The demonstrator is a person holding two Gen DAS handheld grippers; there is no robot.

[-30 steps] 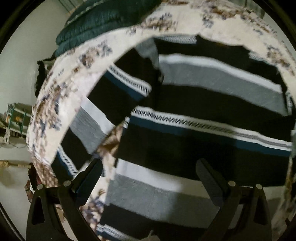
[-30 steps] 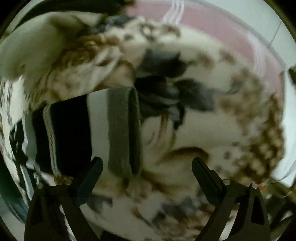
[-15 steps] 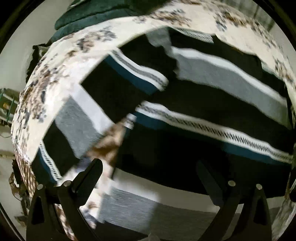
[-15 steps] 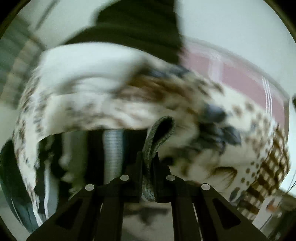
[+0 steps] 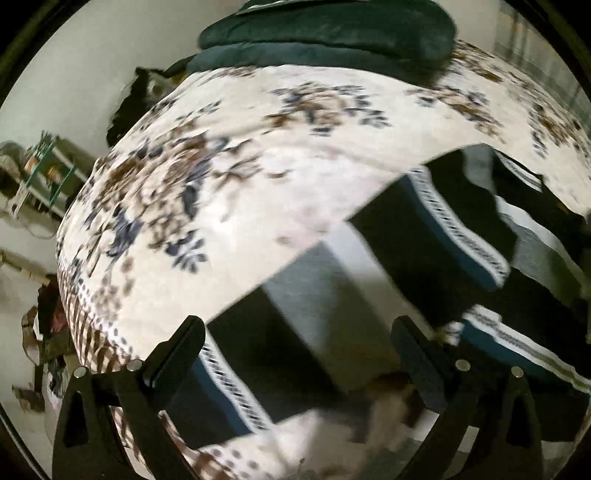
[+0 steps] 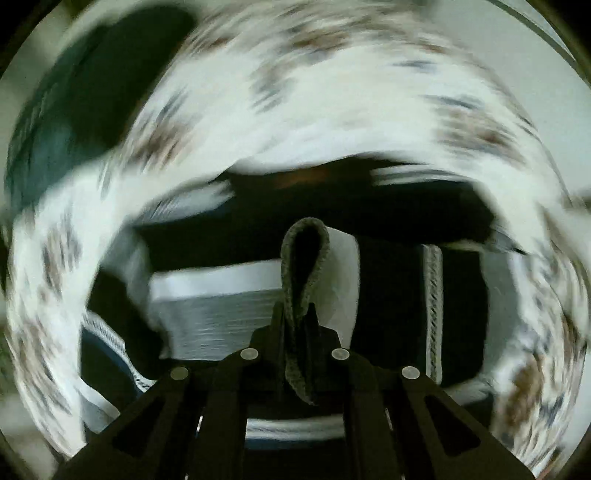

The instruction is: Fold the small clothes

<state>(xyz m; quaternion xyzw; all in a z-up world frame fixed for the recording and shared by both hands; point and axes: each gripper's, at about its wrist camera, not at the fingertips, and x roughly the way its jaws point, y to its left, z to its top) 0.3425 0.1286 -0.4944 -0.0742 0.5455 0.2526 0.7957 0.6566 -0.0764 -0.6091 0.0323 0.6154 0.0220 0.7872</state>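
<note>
A striped knit garment, black, grey, white and blue, lies on a white flowered bedspread. In the left wrist view one sleeve runs toward the lower left, under my left gripper, which is open and empty just above it. In the right wrist view my right gripper is shut on the sleeve's grey ribbed cuff, which loops up between the jaws. It holds the cuff lifted over the garment's body. The right wrist view is heavily blurred.
A dark green pillow or blanket lies at the far end of the bed. The bed's left edge drops to a floor with a small shelf and clutter. A white wall stands behind.
My right gripper closed on the grey cuff and swung it over the garment's body. My left gripper moved left, toward the other sleeve; more bedspread shows.
</note>
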